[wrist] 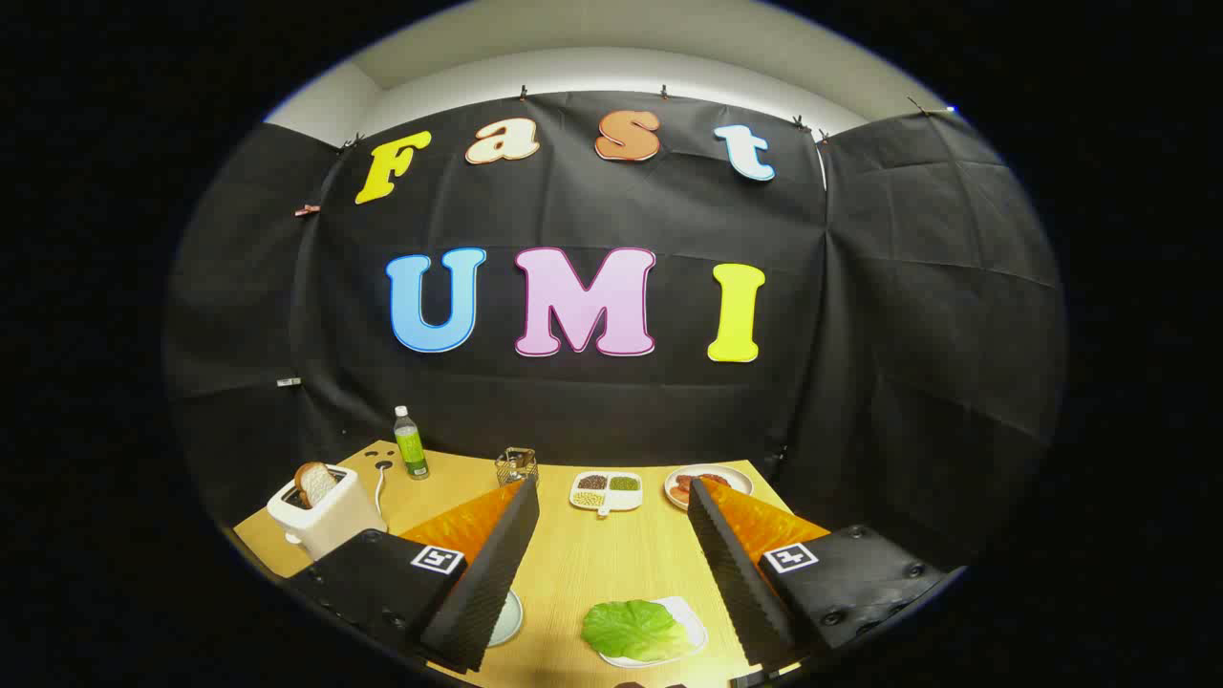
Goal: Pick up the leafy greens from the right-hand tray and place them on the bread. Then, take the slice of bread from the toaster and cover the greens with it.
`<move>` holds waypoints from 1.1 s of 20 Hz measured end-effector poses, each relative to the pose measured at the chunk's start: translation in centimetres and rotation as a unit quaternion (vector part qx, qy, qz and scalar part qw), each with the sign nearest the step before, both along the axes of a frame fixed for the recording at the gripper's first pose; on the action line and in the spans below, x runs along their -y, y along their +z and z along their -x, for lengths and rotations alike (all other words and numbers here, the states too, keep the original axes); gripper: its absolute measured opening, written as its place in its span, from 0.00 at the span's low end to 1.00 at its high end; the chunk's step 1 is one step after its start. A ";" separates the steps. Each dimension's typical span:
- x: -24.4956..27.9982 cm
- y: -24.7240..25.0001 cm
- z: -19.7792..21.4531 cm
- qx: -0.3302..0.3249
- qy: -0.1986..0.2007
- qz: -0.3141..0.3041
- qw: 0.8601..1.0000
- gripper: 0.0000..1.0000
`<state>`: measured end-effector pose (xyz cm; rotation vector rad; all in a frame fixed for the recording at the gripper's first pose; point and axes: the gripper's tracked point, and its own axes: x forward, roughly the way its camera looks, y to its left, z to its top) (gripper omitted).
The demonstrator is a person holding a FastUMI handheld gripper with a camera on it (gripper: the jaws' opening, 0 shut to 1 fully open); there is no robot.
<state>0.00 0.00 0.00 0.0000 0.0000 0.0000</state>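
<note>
My gripper [611, 485] is open and held above the wooden table [611, 564], with nothing between its fingers. The leafy greens [632, 629] lie flat on a small white tray [690, 626] low between the two fingers, nearer the right one. To the left, beyond the left finger, a white toaster [330, 521] stands with a slice of bread [313, 483] sticking up from its slot. A round plate [506, 619] peeks out beside the left finger; most of it is hidden and I cannot tell what lies on it.
A green-labelled bottle [411, 444] and a small wire holder [516, 465] stand at the back of the table. A white divided dish [606, 490] of grains and a round plate [709, 483] with reddish food sit beyond the fingertips. The toaster's cord [380, 487] runs behind it.
</note>
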 end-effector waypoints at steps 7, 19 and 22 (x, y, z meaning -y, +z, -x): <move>0.1 -0.9 -0.9 -0.011 0.004 -0.006 1.000 0.98; -0.2 -2.8 -1.8 -0.032 0.012 -0.002 0.999 0.98; -0.1 -3.4 -2.2 -0.040 0.012 -0.001 0.999 0.98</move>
